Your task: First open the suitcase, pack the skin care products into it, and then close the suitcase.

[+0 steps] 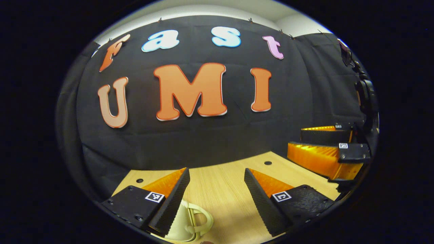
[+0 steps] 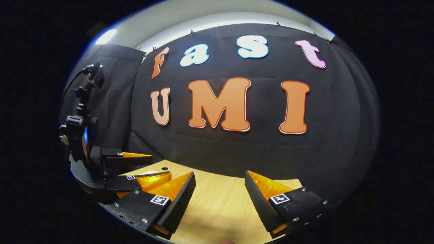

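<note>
Cream suitcase handle (image 1: 190, 220) low beside left gripper (image 1: 217, 176) left finger; both jaws wide, empty.

- 2 hand-held grippers: left hand-held gripper (image 1: 217, 189), right hand-held gripper (image 2: 220, 193)
- 1 wooden surface (image 1: 223, 193)
- 1 cream handled item (image 1: 190, 220), bottom edge, type unclear

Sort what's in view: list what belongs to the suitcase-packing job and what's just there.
For the job:
- left gripper, open
- right gripper, open
- cream looped handle under the left gripper, possibly the suitcase's; too cropped to tell

Just there:
- wooden table
- black cloth wall
</note>
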`<state>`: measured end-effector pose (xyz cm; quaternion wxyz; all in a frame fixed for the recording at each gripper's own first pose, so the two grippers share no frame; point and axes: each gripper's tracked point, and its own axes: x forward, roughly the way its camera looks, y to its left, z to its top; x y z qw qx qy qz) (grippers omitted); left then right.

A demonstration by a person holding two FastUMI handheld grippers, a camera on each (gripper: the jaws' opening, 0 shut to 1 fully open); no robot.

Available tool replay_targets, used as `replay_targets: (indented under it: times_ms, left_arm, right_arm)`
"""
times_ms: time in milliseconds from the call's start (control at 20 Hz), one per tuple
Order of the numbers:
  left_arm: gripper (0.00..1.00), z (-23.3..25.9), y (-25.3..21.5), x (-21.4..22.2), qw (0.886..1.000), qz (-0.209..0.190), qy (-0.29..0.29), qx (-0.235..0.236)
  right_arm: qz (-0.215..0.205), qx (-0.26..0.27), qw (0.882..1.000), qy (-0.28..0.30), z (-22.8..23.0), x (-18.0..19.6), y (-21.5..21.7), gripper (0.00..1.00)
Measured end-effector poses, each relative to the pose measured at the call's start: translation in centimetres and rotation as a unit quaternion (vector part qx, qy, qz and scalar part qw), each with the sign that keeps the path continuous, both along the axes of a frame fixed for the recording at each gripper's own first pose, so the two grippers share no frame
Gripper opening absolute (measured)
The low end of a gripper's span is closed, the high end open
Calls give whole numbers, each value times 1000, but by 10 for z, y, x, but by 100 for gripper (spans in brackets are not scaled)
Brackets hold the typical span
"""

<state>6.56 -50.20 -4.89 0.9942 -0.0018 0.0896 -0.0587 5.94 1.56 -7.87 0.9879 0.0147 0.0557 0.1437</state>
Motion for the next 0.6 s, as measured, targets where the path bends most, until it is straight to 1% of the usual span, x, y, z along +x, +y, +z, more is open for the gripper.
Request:
replay_targets:
  times_ms: [100, 150, 250, 300, 450, 500, 600]
  left_arm:
    - [99, 8, 18, -5, 999, 45, -17, 8]
    - [99, 10, 25, -6, 998, 60, -22, -1]
    - [99, 16, 31, -6, 997, 63, -28, -20]
    - [100, 19, 34, -8, 997, 64, -32, -21]
    - [99, 25, 47, -7, 996, 79, -43, -12]
    - [100, 24, 51, -7, 996, 82, -44, -14]
    - [99, 19, 55, -6, 995, 87, -39, -20]
  right_arm:
    - [-9, -8, 1000, -12, 7, 4, 2, 93]
    - [-11, -8, 1000, -12, 7, 5, 3, 93]
    - [-16, -1, 1000, -12, 9, 5, 5, 93]
    - [-19, -1, 1000, -11, 9, 4, 6, 93]
    - [-29, -8, 1000, -11, 7, 3, 7, 93]
    - [-31, -11, 999, -10, 6, 3, 8, 93]
    - [-38, -14, 999, -11, 7, 2, 9, 93]
